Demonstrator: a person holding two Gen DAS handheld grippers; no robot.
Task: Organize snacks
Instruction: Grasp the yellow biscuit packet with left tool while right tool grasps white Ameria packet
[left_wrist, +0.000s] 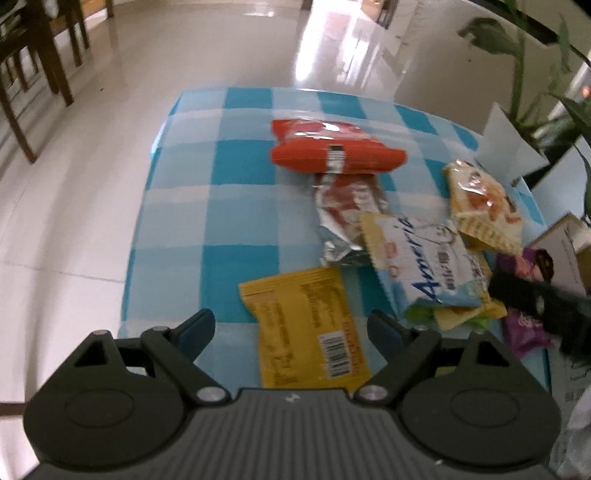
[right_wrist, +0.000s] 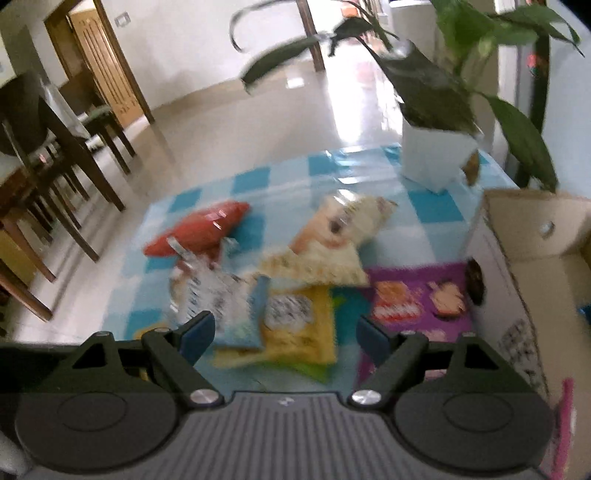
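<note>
Several snack packs lie loose on the checked worktop (left_wrist: 177, 221): a red pack (left_wrist: 332, 147) farthest off, a silver pack (left_wrist: 343, 218) just below it, a pale blue pack (left_wrist: 424, 262) overlapping the silver one, and a purple pack (right_wrist: 421, 295) touching the cardboard box (right_wrist: 517, 266). Left tool (left_wrist: 295, 332) hovers wide open over a yellow pack (left_wrist: 310, 328), gripping nothing. Right tool (right_wrist: 284, 332) is likewise spread wide and empty above the blurred pile.

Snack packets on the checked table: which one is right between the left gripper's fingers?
The yellow packet with the barcode. It lies flat between the open left gripper; the other packets sit farther off.
</note>
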